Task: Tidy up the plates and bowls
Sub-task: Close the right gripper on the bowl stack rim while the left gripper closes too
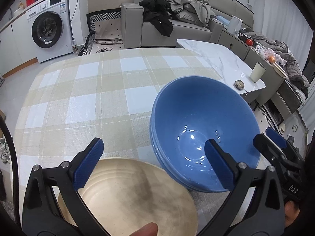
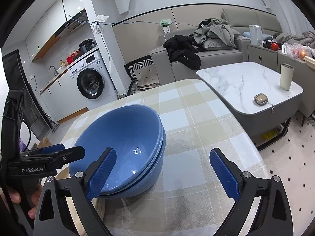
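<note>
my left gripper [image 1: 151, 165] and right gripper [image 2: 163, 174] both gape wide, holding nothing. lower right of the left view, nested glossy blue ceramic bowls [image 1: 202, 129] sit empty on the checked tablecloth [image 1: 98, 90], beside stacked cream plates [image 1: 135, 198].

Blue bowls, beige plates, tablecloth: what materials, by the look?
Blue bowls: likely glazed ceramic; glossy, with sharp light glints inside.
Beige plates: probably ceramic or stoneware, duller satin finish with concentric rim ridges; blurred here, so unsure.
Tablecloth: woven fabric, matte, with visible weave in the beige and pale blue plaid.
</note>
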{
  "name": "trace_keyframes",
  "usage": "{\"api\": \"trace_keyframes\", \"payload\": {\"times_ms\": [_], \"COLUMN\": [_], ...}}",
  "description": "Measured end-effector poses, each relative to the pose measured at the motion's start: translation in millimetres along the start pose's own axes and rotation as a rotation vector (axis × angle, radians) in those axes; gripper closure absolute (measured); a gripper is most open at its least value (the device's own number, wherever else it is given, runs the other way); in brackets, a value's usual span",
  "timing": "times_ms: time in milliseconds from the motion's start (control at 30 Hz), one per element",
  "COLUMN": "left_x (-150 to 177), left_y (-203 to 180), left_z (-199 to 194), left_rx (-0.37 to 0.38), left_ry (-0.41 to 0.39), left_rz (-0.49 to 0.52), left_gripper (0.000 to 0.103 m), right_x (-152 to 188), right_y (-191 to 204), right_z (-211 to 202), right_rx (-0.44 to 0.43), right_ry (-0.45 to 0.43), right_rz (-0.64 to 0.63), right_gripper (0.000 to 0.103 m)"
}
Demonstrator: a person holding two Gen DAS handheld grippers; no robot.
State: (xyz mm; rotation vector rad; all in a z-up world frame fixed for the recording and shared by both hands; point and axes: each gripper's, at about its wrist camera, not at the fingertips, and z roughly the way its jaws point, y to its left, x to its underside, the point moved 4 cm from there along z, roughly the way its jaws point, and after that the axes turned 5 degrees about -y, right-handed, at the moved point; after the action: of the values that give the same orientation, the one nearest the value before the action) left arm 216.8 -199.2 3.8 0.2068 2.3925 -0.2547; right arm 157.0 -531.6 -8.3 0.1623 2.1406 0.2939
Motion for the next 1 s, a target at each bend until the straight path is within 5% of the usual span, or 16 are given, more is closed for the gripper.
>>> {"api": "trace_keyframes", "payload": {"times_ms": [267, 400, 1000], "left_x": [2, 4, 7], "left_y": [7, 8, -3], "left_z": [19, 26, 32], "left_rx": [0.031, 0.044, 0.109], "left_ry": [0.028, 0.042, 0.053], "left_rz": [-0.065, -0.069, -0.058], "left_gripper": [0.002, 0.021, 0.071], "right_x": [7, 10, 15], "right_y": [-1, 0, 11], "right_z": [8, 11, 14], "right_rx": [-0.023, -0.061, -0.161], "right_ry": [0.015, 0.028, 0.03], "right_rz": [0.022, 0.033, 0.036], "right_gripper": [0.006, 0.016, 0.053]}}
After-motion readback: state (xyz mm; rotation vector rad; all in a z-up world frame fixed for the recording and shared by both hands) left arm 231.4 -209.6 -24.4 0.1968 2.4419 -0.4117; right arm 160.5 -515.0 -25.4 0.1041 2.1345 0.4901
